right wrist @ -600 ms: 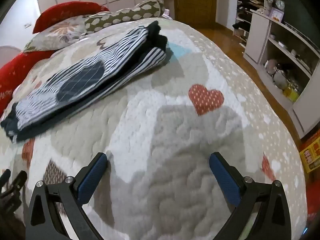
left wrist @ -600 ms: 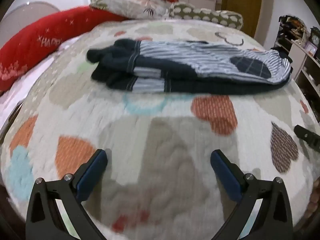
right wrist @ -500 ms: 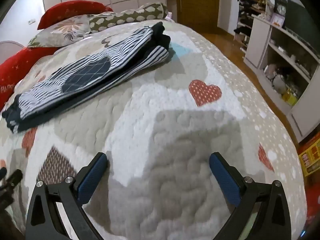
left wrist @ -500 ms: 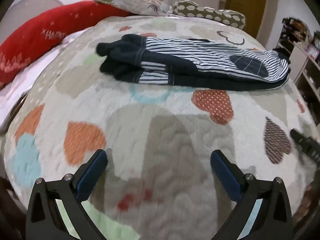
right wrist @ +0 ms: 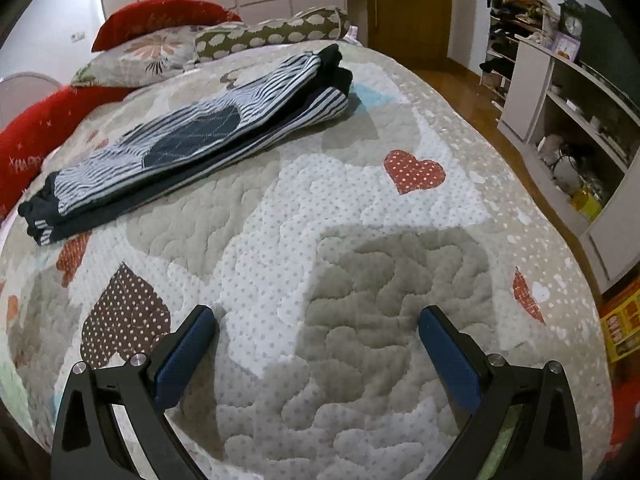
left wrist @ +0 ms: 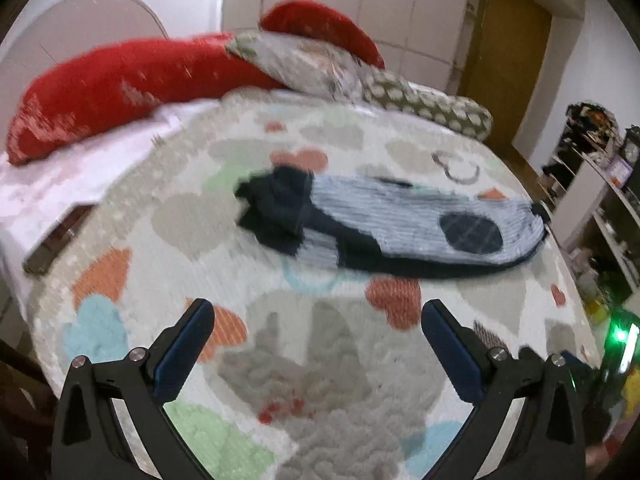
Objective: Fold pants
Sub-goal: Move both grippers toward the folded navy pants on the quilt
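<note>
Both the left gripper (left wrist: 316, 316) and right gripper (right wrist: 316, 322) hang wide open, holding nothing — the striped pants (right wrist: 188, 136) look folded lengthwise, so pinch the ends squarely

Soft indoor light, heavy fisheye bending at the edges.
Left view smears with motion blur (right stays crisp); grey shadows fall on the heart-patterned quilted bedspread (right wrist: 400, 240).

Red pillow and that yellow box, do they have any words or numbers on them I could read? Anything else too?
"HAPP", white letters on the red pillow; the word runs off the picture's edge.
Yellow box on the floor by the bed: it has print, too small to read.
Clock on the shelf: its face is too small to read.
Striped pants: no words show.
The left wrist view is too blurred to read anything.
</note>
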A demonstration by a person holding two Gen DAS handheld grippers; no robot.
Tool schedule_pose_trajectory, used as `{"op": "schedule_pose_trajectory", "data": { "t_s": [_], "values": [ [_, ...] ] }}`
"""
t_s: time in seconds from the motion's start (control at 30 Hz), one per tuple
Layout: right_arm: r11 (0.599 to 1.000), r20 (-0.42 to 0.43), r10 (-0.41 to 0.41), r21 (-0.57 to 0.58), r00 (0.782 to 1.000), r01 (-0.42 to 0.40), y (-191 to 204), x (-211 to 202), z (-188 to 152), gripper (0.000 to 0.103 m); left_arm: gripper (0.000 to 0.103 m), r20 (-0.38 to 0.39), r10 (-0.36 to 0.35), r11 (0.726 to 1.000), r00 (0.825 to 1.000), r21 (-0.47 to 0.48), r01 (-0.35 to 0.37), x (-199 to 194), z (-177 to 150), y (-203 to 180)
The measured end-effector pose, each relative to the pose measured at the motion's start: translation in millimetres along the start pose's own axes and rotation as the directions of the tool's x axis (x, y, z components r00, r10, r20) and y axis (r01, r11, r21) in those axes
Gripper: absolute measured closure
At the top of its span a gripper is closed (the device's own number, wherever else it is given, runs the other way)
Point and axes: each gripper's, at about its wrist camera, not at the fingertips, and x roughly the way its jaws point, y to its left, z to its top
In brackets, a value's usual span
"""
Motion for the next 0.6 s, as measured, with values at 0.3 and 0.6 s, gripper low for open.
{"op": "schedule_pose_trajectory", "data": {
  "t_s": [0.3, 0.6],
  "values": [
    [0.997, 0.008, -0.027, -0.069, 1.0, 0.027, 9.6, 6.8, 4.2, 0.0, 0.0, -0.013, 0.146, 0.989, 0.989, 0.021, -0.145, 11.6, 19.8, -13.1],
    [0.995, 0.07, -0.04, -0.085, 0.997, 0.046, 11.0, 3.7, -4.7, 0.0, 0.0, -0.098, 0.127, 0.989, 0.987, 0.091, -0.118, 31.8, 14.7, -31.7]
  ]
}}
